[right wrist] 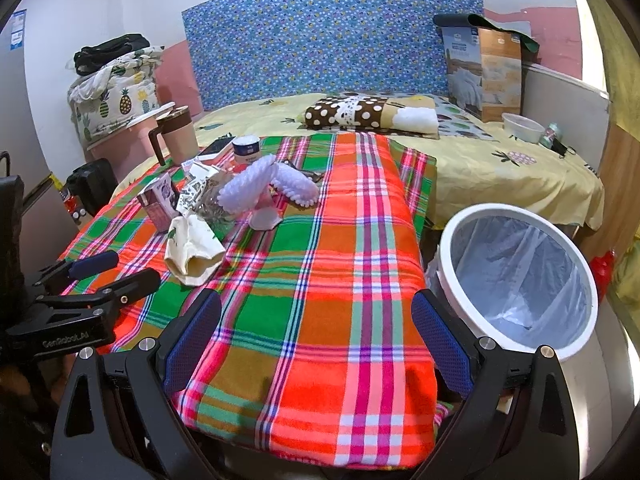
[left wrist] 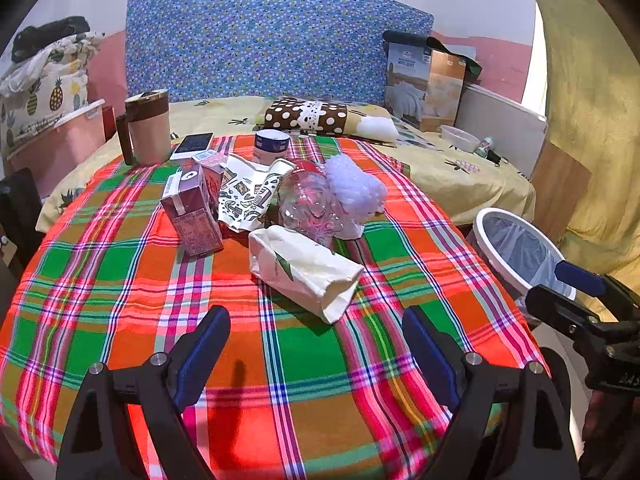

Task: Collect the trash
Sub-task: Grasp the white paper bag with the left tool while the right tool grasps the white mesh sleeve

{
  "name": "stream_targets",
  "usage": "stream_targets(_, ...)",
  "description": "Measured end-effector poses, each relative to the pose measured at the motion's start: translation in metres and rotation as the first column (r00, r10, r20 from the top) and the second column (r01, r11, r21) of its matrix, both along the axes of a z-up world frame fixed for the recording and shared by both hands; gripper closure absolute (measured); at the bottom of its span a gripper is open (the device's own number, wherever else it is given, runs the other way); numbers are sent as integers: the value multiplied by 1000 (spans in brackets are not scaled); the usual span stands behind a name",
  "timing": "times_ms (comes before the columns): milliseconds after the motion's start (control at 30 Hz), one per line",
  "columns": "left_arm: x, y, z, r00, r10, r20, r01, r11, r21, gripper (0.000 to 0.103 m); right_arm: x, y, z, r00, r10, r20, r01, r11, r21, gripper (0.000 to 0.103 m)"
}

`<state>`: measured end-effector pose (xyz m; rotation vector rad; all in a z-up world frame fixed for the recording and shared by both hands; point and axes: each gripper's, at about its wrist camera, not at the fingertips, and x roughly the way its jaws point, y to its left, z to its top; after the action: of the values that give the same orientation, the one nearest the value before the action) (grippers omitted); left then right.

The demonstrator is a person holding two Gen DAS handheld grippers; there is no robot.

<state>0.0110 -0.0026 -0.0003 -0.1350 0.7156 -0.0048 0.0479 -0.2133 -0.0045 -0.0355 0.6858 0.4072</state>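
A pile of trash lies on the plaid cloth [left wrist: 120, 280]: a crumpled cream paper bag [left wrist: 304, 270], a maroon drink carton [left wrist: 194, 212], a printed paper wrapper [left wrist: 250, 196], a crushed clear plastic bottle [left wrist: 310, 204] and white foam netting [left wrist: 354, 188]. My left gripper [left wrist: 316, 340] is open and empty, just short of the paper bag. My right gripper [right wrist: 316, 334] is open and empty over the cloth, beside the white trash bin [right wrist: 516, 280] with a plastic liner. The paper bag [right wrist: 194, 254] and foam netting [right wrist: 260, 190] also show in the right wrist view.
A brown-lidded mug [left wrist: 148, 128], a phone [left wrist: 192, 146] and a small round tub [left wrist: 271, 144] stand behind the trash. A bed with a polka-dot pillow [left wrist: 308, 118], a box [left wrist: 424, 88] and a white bowl [left wrist: 460, 138] lies beyond.
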Motion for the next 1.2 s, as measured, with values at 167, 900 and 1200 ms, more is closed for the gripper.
stream_targets(167,17,16,-8,999,44,-22,-45,998,-47,15,11,1,3,1000,3,10,-3,1000,21,6)
stream_targets(900,68,38,-39,990,68,-121,-83,988,-129,91,71,56,6,993,121,15,-121,991,56,16)
stream_targets(1200,64,50,-37,991,72,-114,-86,989,-123,92,100,80,-7,985,161,-64,-156,985,66,62)
